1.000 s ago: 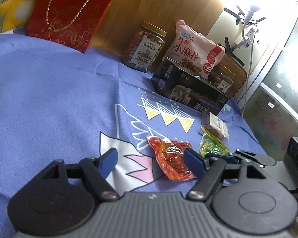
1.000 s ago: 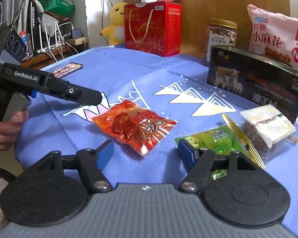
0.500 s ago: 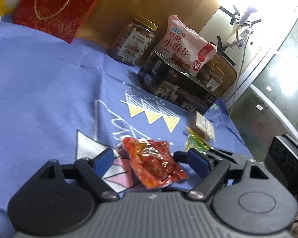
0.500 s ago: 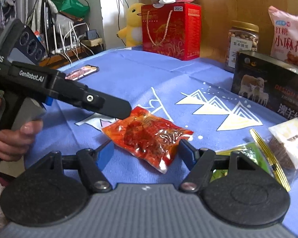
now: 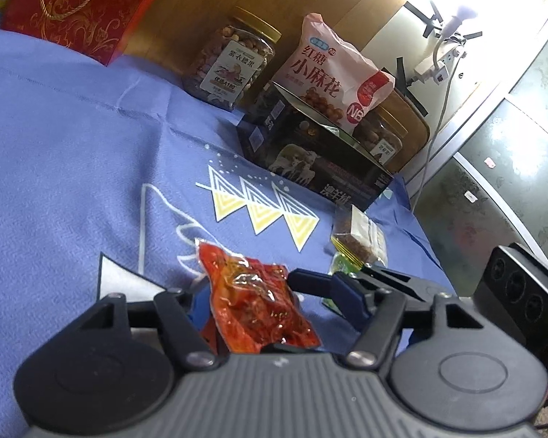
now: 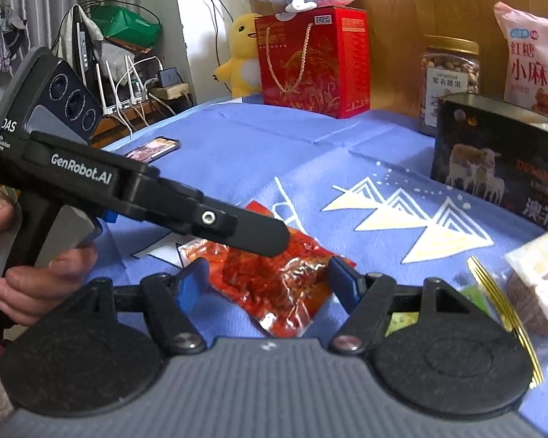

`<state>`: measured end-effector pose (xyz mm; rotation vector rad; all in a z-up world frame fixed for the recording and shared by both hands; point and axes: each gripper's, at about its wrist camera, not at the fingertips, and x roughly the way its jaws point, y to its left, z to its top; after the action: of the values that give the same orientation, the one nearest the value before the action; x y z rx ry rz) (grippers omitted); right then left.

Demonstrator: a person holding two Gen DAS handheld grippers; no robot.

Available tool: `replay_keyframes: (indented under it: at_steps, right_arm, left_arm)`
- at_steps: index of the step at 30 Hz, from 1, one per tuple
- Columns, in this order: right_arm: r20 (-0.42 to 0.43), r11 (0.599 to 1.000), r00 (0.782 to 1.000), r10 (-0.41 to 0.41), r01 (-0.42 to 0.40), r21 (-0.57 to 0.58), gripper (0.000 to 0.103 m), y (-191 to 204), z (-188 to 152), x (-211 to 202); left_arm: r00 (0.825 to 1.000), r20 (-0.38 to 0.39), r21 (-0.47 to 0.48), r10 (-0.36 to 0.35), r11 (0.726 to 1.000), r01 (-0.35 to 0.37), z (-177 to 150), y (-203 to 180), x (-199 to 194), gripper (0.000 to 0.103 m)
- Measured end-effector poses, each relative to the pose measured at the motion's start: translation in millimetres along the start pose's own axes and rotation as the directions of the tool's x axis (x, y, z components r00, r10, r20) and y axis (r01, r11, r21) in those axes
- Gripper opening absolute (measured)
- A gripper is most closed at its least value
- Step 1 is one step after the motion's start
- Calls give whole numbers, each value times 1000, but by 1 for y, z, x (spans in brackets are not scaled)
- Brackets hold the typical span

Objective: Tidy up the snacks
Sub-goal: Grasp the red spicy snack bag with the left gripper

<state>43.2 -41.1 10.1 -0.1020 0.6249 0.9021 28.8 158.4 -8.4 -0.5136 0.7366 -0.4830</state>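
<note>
The left gripper (image 5: 274, 304), jaws just closing, and the right gripper (image 6: 263, 283), jaws apart, both tilt downward, fingertips near each other.

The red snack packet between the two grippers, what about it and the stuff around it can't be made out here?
- red snack packet: near end hidden by the left gripper body, left wrist view; whether the pads press it is unclear.
- green packet: mostly behind the right gripper in both views.
- second jar: covered by the pink bag.
- phone: screen too small.
</note>
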Motion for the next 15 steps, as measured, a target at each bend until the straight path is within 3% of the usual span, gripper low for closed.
replay_keyframes:
  at_steps: [4,8,11,15]
  right_arm:
    - [-4,999,1000,-25,25,-41,74,4,2,4]
    - [-3,997,999,-42,42,-61,75,5,1,3]
    - [2,999,999,-35,36,-32,75,-1,-1,0]
    - [9,1000,999,-31,31,0,76,-5,-2,-2]
  left_arm:
    - [1000,1,-11,23,1000,-23,1,2,0,52]
    - [999,-3,-28,53,998,-53,2,4,-2,24]
    - [1000,14,-45,10,999,-9,2,5,-5,24]
    - [1000,14,-30,-13,999,13,1,-2,-3,35]
